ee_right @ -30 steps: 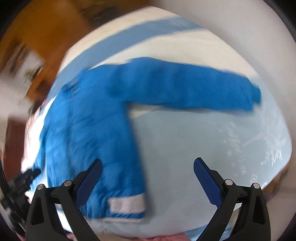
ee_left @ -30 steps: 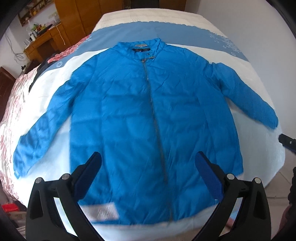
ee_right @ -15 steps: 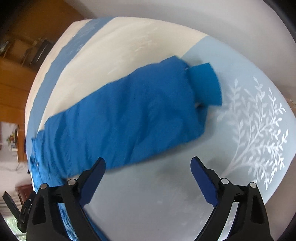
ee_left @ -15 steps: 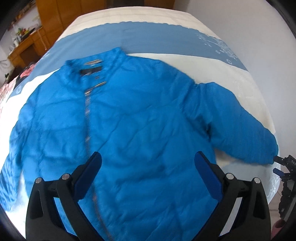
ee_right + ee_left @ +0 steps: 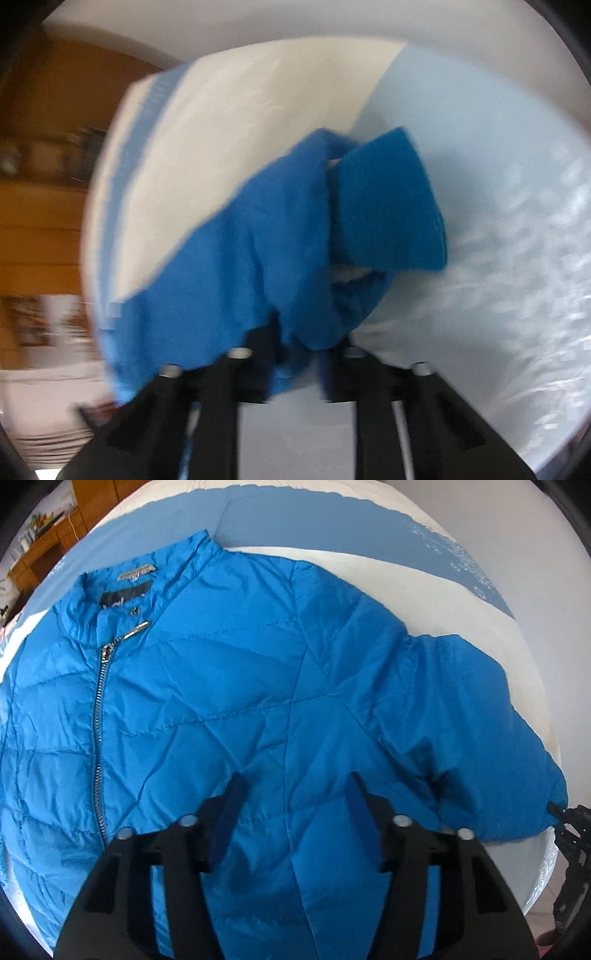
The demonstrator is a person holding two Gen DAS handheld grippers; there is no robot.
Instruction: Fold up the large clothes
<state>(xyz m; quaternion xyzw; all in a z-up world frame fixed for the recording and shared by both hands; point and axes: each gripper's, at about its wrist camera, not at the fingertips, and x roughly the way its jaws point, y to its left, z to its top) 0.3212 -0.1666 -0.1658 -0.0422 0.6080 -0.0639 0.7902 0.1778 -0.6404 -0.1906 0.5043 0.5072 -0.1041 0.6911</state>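
Blue quilted jacket lies flat, zipped, on the bed. Left gripper, jaws closing, hovers over its front panel, fabric between the pads. Right gripper, also closing, pinches the sleeve near the cuff.

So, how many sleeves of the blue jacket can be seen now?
1. The sleeve lies toward the bed's right edge, its cuff beyond the right gripper, which pinches it. The other sleeve is out of view.
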